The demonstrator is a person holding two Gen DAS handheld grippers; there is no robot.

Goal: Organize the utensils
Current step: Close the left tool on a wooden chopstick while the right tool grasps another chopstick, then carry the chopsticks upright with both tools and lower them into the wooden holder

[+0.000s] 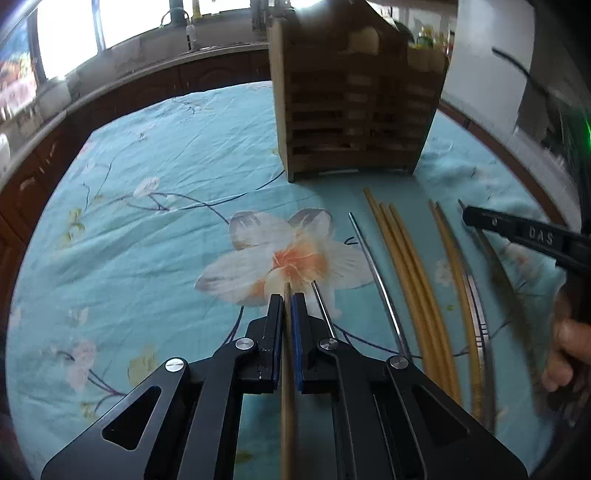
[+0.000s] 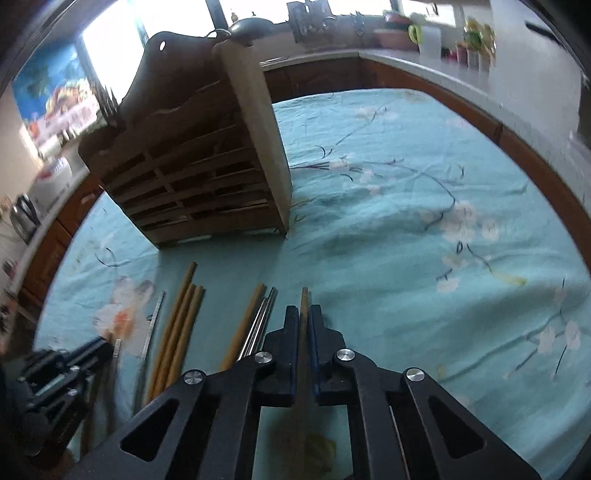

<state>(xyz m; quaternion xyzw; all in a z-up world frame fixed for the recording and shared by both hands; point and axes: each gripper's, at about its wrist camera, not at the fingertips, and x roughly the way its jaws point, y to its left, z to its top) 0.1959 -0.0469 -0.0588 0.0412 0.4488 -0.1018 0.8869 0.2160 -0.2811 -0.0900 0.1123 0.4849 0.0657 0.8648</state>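
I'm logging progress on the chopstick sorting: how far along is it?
Nothing can be confirmed inside the wooden holder. In hand: the left gripper and right gripper are each shut on one wooden chopstick. Left: the yellow chopsticks and metal chopsticks lie loose on the floral cloth.

I see a turquoise floral tablecloth (image 1: 155, 192) filling most of both views, and dark wood cabinets (image 1: 122, 96) under a pale countertop (image 2: 443, 66) curving along the upper edges. Bright windows (image 1: 70, 33) glare at the upper left of each frame. Potted plants (image 2: 476, 40) sit at the upper right in the right wrist view.
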